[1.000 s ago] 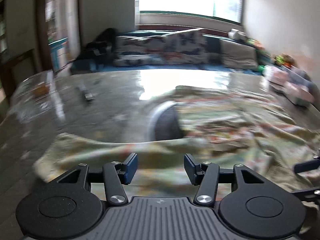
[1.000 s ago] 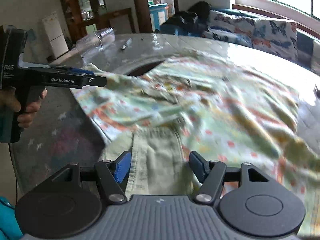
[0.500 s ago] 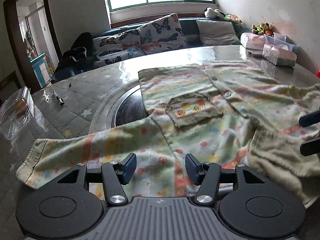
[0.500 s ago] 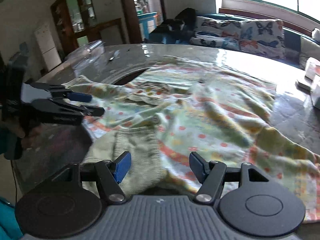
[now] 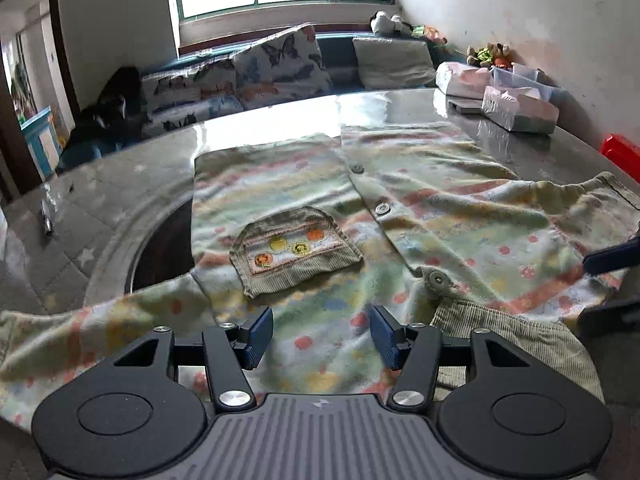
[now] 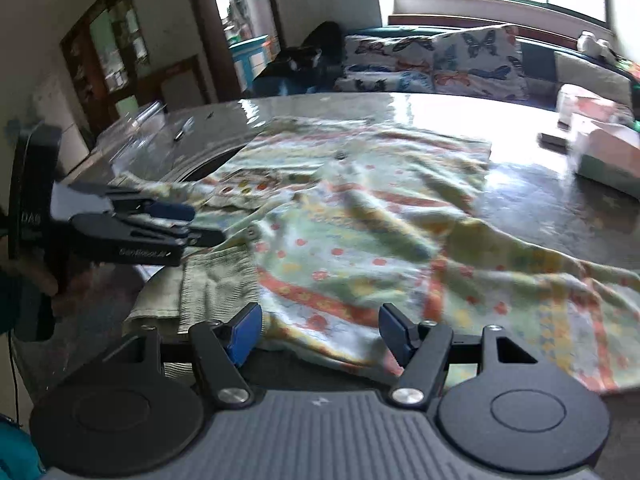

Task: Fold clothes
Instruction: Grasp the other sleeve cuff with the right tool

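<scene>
A pale green shirt (image 5: 440, 216) with coloured dots, orange stripes and buttons lies spread front-up on the round table (image 5: 120, 184). Its embroidered pocket (image 5: 296, 250) shows just ahead of my left gripper (image 5: 321, 334), which hovers open over the shirt's near edge with nothing between its pads. The ribbed collar (image 5: 500, 332) lies to its right. My right gripper (image 6: 320, 332) is open too, above the shirt (image 6: 380, 240) near that collar (image 6: 216, 280). In the right wrist view the left gripper (image 6: 192, 224) reaches in from the left, held by a hand (image 6: 36, 276).
A dark round inset (image 5: 160, 248) in the table is partly covered by the shirt. Tissue packs and boxes (image 5: 520, 110) stand at the far right, a pen (image 5: 48, 216) and a clear plastic container (image 6: 136, 124) at the far left. A sofa with butterfly cushions (image 5: 240, 76) runs behind.
Both grippers have swung sideways over the shirt and drawn nearer to each other by the collar. The pocket now sits nearer the left view's middle. Neither pair of jaws has changed.
</scene>
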`<state>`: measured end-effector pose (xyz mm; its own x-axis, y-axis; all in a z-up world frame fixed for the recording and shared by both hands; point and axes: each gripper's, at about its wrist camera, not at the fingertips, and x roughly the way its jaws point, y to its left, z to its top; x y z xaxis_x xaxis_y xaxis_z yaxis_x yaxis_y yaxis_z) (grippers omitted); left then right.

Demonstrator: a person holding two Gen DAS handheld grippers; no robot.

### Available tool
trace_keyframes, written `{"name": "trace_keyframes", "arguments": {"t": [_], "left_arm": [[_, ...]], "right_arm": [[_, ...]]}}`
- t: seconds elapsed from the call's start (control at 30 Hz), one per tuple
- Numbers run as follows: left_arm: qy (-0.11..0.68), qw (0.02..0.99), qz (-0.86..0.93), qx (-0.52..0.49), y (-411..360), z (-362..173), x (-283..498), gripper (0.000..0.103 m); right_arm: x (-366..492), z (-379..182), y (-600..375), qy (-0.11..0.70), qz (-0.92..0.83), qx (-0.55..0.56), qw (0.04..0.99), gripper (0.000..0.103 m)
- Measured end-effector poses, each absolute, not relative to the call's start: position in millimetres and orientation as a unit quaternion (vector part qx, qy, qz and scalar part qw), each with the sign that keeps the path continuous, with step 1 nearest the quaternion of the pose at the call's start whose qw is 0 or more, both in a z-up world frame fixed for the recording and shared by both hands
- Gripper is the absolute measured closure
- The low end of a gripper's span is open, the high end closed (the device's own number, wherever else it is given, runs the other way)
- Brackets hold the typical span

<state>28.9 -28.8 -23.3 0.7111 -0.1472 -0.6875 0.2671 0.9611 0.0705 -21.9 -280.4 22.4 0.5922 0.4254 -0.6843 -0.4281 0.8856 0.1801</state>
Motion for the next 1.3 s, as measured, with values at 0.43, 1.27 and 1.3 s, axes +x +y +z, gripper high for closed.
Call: {"name": "trace_keyframes", "arguments": {"t": [0.43, 1.27, 1.3], "left_arm": [[0.338, 0.932, -0.122, 0.054, -44.3, 7.7, 21.7, 0.011], [0.354, 0.923, -0.137, 0.061, -81.4, 0.9, 20.8, 0.0], [0.355, 0.923, -0.136, 0.062, -81.7, 0.7, 20.8, 0.0]], "right_arm": [[-12.4, 20.0, -377.8, 0.36, 0.05, 0.02, 0.932, 0.035], [-0.7, -1.9, -478.3, 0.357, -0.104, 0.046, 0.927, 0.055], [-1.1, -1.8, -478.7, 0.356, -0.105, 0.048, 0.927, 0.057]]}}
